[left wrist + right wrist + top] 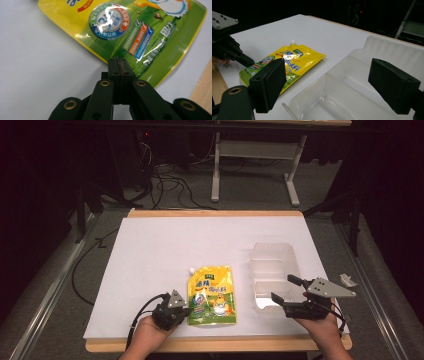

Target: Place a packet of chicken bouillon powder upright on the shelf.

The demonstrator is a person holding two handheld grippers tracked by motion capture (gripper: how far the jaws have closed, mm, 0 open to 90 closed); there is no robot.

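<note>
Bright table (150, 250), dark surroundings, pouch (110, 22) glare.

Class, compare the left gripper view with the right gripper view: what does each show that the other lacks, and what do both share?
Left gripper view alone: its own tongs pressed together at the pouch's edge, and the round blue seal close enough to make out.

Right gripper view alone: its own tongs spread wide over the clear plastic container, and the pouch's white spout.

Both: the yellow-green pouch lying flat on the white table.
</note>
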